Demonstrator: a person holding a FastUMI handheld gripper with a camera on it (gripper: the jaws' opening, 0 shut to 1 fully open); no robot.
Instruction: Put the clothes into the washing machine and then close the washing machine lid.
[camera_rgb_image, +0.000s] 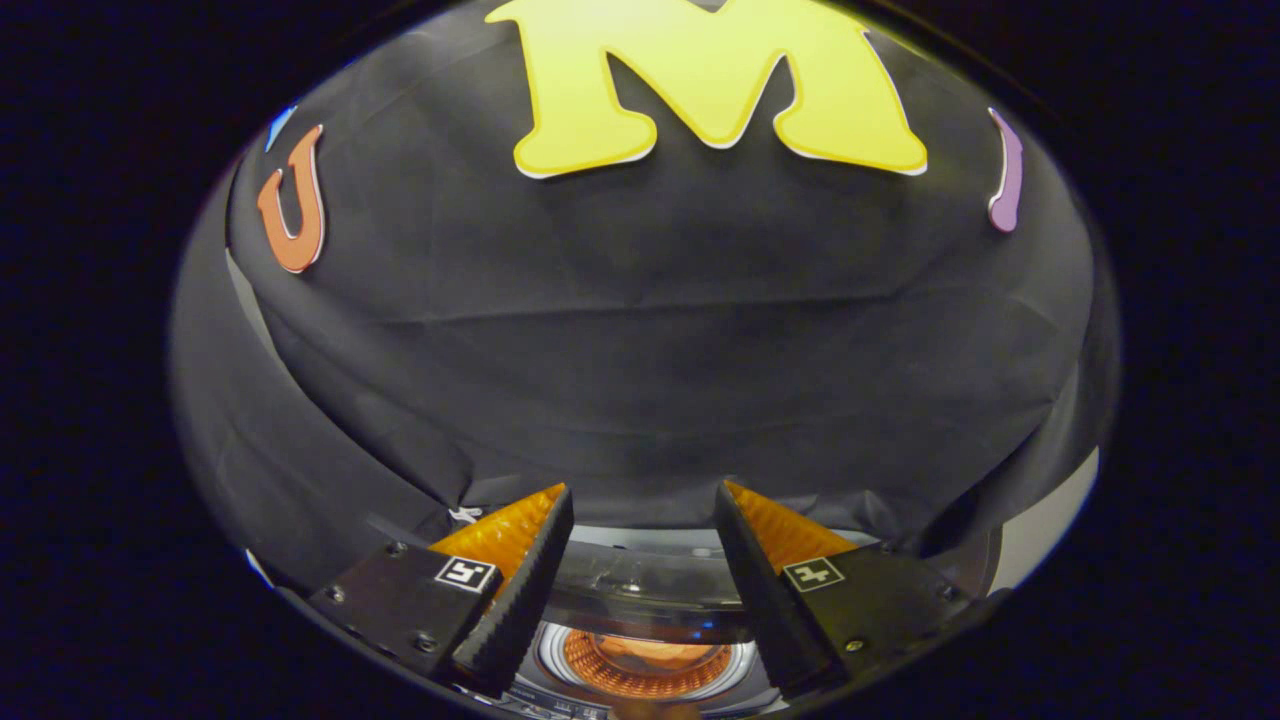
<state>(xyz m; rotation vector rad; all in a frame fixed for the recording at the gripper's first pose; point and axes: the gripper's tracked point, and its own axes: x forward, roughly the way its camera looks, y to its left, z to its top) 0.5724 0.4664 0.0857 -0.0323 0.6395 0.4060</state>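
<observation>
My gripper (644, 500) is open, with a wide gap between its fingers and nothing held in it. Below and between the fingers I see the top of the washing machine (640, 585). Its clear lid (640, 580) stands raised at the back. The round drum opening (645, 662) lies just under the fingers, and something orange shows inside it. I cannot tell whether that is cloth or a reflection. The gripper hangs above the machine and points at the booth wall beyond it.
The black cloth wall (640, 350) hangs close behind the machine and drapes down to its back edge. A pale strip of surface (1050, 520) shows at the right, beside the machine.
</observation>
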